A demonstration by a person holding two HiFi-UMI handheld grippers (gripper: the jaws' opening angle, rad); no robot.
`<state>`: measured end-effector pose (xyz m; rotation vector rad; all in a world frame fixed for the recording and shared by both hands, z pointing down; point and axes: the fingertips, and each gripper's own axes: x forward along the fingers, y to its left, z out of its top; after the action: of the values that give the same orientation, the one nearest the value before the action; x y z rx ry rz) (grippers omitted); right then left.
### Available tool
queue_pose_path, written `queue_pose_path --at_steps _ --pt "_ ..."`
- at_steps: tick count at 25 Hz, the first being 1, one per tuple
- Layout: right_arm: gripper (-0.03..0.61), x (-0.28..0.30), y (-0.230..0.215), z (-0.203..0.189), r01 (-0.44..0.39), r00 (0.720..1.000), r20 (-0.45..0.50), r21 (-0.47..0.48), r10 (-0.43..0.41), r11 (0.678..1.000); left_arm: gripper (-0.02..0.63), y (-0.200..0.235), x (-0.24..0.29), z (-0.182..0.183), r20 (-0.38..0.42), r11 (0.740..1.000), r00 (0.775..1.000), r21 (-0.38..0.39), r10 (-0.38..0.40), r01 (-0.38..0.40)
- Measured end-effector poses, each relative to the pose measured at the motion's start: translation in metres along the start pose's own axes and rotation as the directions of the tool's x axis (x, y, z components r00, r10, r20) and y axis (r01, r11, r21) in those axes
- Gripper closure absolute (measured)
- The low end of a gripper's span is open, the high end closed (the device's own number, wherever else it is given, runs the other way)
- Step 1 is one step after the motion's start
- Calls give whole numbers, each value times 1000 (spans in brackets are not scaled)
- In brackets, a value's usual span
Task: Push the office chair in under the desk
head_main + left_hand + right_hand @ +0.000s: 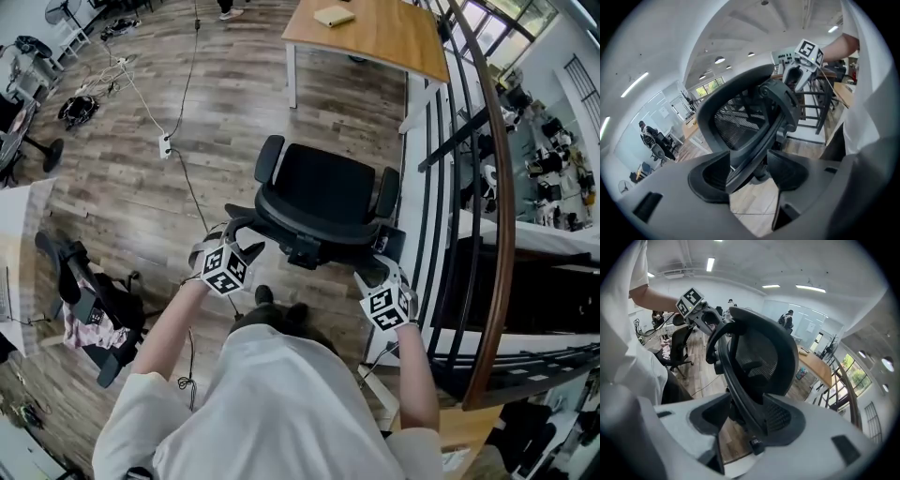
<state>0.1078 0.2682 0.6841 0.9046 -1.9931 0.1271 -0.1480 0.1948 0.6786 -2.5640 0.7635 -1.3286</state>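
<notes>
A black mesh office chair (319, 187) stands on the wood floor, its seat facing the wooden desk (375, 33) some way off at the top of the head view. I stand behind its backrest. My left gripper (246, 246) is at the backrest's left edge, my right gripper (375, 272) at its right edge. In the left gripper view, the backrest rim (754, 140) runs between the left gripper's (749, 168) jaws, with floor showing beside it. In the right gripper view, the rim (736, 380) passes between the right gripper's (740, 416) jaws, a gap on its left. Both stand open.
A black stair railing with a wooden handrail (487, 187) runs close along the chair's right. A white power strip (165, 145) and cables lie on the floor at left. Another black chair with cloth on it (89, 300) stands at my left. A yellow pad (334, 16) lies on the desk.
</notes>
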Motion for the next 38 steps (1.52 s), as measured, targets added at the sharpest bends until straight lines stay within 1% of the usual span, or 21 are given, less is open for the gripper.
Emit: queue_pose_path --at_steps 2,4,7,9,12,15,17,19,21,26,31,34,38 --pt "376 8 -1 -1 -15 1000 -16 -17 14 1000 373 2 10 -3 -40 998 999 65 -5 7" --pt "376 17 1 -4 -33 998 -48 -54 31 998 370 3 19 -9 -84 991 996 128 -16 27" --pt "374 30 3 -11 -57 993 -111 -120 44 991 367 2 34 -21 -150 975 988 214 -32 64" --pt "374 37 3 -16 -65 989 -139 -138 46 988 365 1 41 -28 -183 963 982 256 -38 85" --pt "374 46 2 -19 -72 986 -161 -152 47 986 366 3 51 -37 -210 951 977 290 -43 104" --pt "374 52 -1 -21 -72 983 -177 -175 40 982 367 8 62 -42 -226 934 974 341 -26 104" --pt "374 55 -2 -24 -64 980 -199 -211 22 975 390 11 67 -45 -232 922 973 375 -11 100" --pt "374 59 -2 -26 -52 975 -221 -261 -7 964 397 12 70 -46 -239 908 971 407 -1 101" --pt "374 60 -3 -27 -51 973 -228 -274 -13 960 400 13 71 -44 -240 902 971 418 -6 109" --pt "374 63 -8 -26 -52 972 -237 -258 -11 965 400 18 76 -42 -248 903 968 406 -39 141" --pt "374 68 -15 -26 -55 971 -241 -251 -8 966 400 21 83 -41 -243 902 969 407 -44 143" --pt "374 74 -23 -24 -47 969 -248 -244 -15 969 403 30 90 -38 -234 899 972 417 -37 135" --pt "374 85 -37 -19 -32 967 -251 -238 -29 971 419 45 104 -37 -259 888 965 433 -40 153"
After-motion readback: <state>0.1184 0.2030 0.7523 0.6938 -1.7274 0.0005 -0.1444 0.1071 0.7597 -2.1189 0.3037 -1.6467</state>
